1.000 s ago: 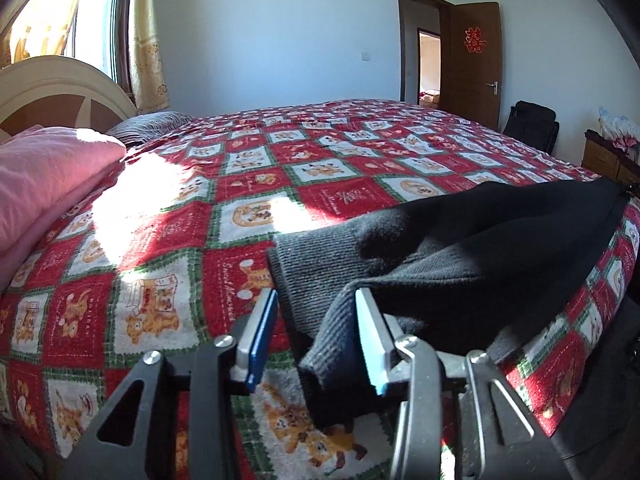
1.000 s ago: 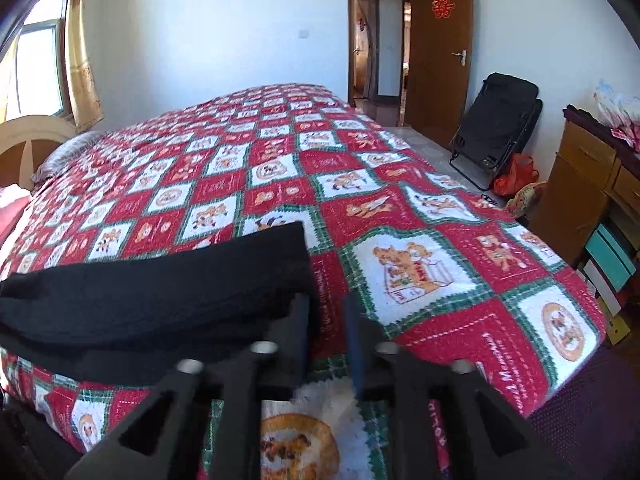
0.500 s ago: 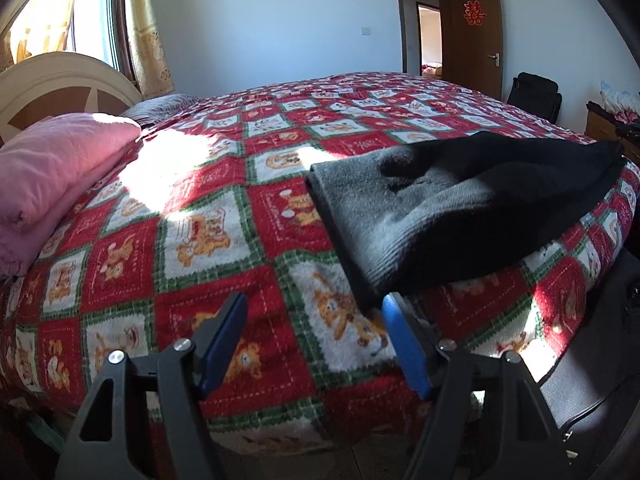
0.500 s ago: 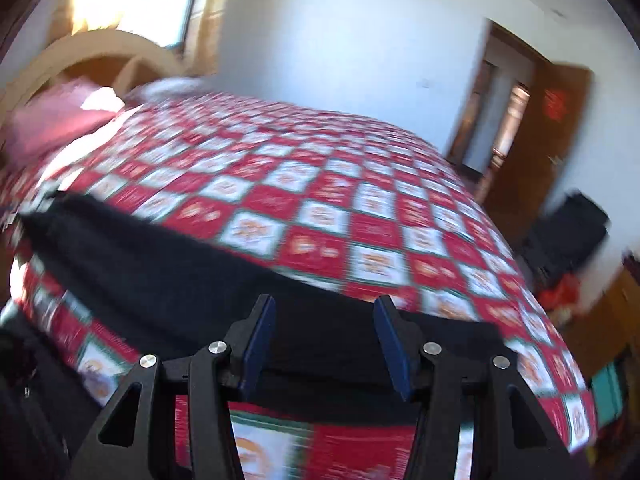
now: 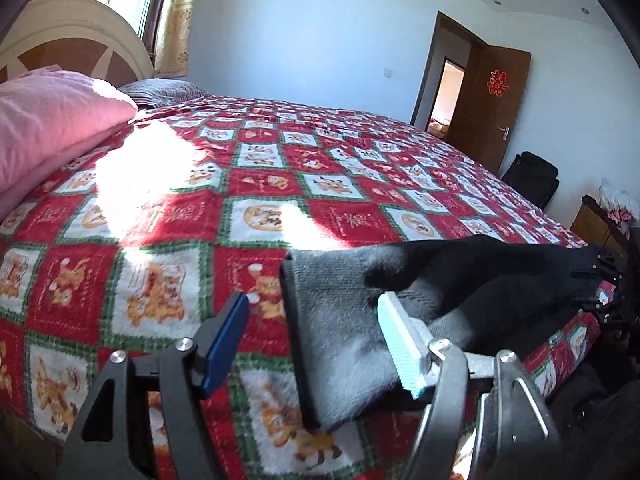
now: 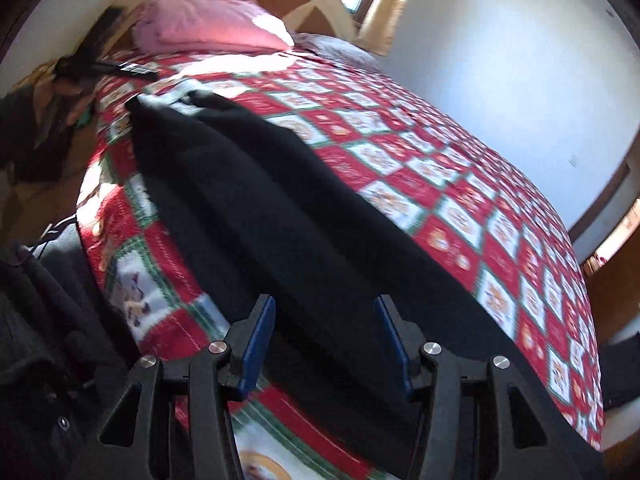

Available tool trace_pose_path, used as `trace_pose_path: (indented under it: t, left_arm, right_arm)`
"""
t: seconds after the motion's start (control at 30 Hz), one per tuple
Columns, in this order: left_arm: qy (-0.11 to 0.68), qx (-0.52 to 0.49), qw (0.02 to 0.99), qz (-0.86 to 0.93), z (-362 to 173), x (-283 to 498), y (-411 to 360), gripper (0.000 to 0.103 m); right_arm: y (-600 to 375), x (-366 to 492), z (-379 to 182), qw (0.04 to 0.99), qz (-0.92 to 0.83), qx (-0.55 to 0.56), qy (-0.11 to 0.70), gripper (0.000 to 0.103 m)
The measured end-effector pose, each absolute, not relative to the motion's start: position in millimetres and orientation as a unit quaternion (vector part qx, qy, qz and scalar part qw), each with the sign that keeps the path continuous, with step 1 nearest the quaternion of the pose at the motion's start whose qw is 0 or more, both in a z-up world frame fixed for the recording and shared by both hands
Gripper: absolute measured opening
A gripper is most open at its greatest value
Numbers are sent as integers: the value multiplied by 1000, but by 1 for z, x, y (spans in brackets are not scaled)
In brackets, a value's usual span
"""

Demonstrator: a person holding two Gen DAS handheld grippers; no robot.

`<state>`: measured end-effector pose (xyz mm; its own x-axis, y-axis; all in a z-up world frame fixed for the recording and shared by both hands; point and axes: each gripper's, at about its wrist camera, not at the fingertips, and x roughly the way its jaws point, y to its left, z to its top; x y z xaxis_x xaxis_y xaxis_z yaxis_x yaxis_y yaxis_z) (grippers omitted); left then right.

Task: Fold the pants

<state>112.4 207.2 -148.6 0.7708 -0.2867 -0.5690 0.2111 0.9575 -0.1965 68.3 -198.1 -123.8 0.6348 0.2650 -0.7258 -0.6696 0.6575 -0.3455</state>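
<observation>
Left gripper [image 5: 316,344] astride pants [image 5: 340,320] end (unpinched), bedspread [image 5: 240,184]

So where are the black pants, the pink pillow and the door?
black pants [image 6: 280,216], right wrist view, middle of the dark fabric.
pink pillow [image 5: 52,120], left wrist view, its sunlit top.
door [image 5: 496,112], left wrist view, brown panel.

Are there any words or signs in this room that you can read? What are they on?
"囍": red paper sign on the brown door.
Red squares of the bedspread carry pale characters, too small and soft to read.
The right wrist view is blurred; nothing readable there.
Nothing else in the room carries writing.
</observation>
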Motion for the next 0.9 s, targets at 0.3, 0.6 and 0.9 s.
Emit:
trace_pose_path:
  t: [0.3,0.6,0.9]
  left_arm:
    - [364,-12,925,-106,-171,149,184,76]
    - [372,-8,923,-96,-175,157,190,97]
    - [370,-4,926,-80,-172,158,192,103]
  right_arm:
    - [-173,80,-159,829,260,-372,326,18]
    - [-185,65,-147,827,269,-368,330,3]
    - [-179,60,-166,804,271,-398,348,3]
